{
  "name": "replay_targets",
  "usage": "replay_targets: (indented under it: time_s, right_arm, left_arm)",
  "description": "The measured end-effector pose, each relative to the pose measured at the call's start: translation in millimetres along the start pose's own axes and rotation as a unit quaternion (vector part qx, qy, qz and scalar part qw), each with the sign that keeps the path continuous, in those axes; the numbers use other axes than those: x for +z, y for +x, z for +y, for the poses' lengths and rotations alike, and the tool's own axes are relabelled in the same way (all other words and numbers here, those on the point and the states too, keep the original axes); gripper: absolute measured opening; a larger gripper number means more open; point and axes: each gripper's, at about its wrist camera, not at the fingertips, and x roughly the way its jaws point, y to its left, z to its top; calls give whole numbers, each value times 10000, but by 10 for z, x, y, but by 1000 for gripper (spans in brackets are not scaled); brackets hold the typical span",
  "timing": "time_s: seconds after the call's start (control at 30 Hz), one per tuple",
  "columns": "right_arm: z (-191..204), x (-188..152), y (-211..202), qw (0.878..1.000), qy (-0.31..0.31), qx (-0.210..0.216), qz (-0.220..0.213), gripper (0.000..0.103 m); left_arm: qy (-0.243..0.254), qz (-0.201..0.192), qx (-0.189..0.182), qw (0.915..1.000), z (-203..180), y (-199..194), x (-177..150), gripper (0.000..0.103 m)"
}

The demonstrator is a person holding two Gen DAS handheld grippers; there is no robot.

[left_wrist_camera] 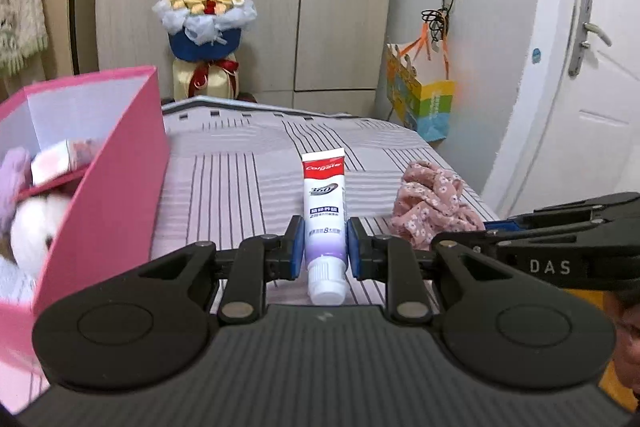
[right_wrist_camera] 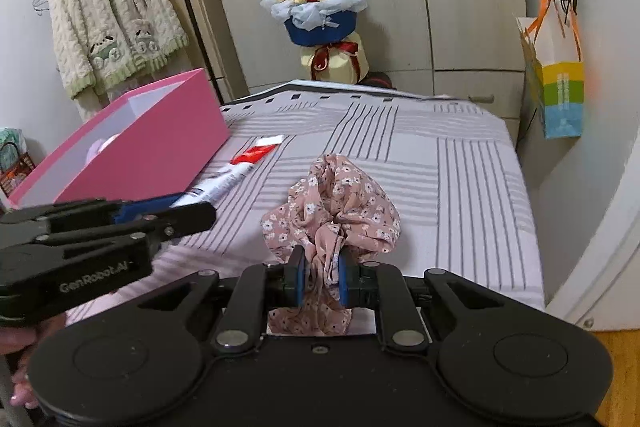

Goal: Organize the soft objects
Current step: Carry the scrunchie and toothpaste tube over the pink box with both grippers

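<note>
Left gripper (left_wrist_camera: pixel 322 247): jaws pinching toothpaste tube (left_wrist_camera: pixel 323 211) near its cap end, tube pointing forward over the bed (left_wrist_camera: pixel 248 163). Right gripper (right_wrist_camera: pixel 322 277): jaws pinching floral scrunchie (right_wrist_camera: pixel 340 203), bulk bunched ahead of the pads. Pink box (left_wrist_camera: pixel 104 187) left of the tube, plush toys (left_wrist_camera: pixel 36 223) inside.

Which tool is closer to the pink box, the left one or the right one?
Left. The left tool, shut on the toothpaste tube, is just beside the pink box; the right tool is farther away.
</note>
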Motion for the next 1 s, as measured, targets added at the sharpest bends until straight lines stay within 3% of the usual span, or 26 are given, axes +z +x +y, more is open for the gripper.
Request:
replay_targets:
  time_s: [0.13, 0.43, 0.6, 0.73, 0.9, 1.0]
  right_arm:
    - [143, -106, -172, 9991, -166, 387, 41, 19]
    - [483, -228, -485, 9974, -490, 469, 251, 19]
    - [602, -165, -714, 9934, -465, 1007, 276, 19]
    - [780, -56, -905, 9919, -715, 1040, 112, 19]
    - [992, 97, -1044, 9877, -1019, 1184, -22, 20]
    - [1058, 168, -1034, 9827, -939, 1596, 82, 20]
  left_arm:
    - [-31, 172, -64, 9998, 36, -123, -93, 21]
    - [-57, 729, -541, 9959, 164, -549, -218, 21]
    - [10, 636, -763, 9951, 265, -891, -151, 21]
    - [-134, 611, -1057, 9924, 394, -1091, -50, 21]
    - [-4, 349, -947, 9949, 491, -1312, 60, 21]
    - [-200, 296, -1135, 9929, 658, -1442, 137, 21]
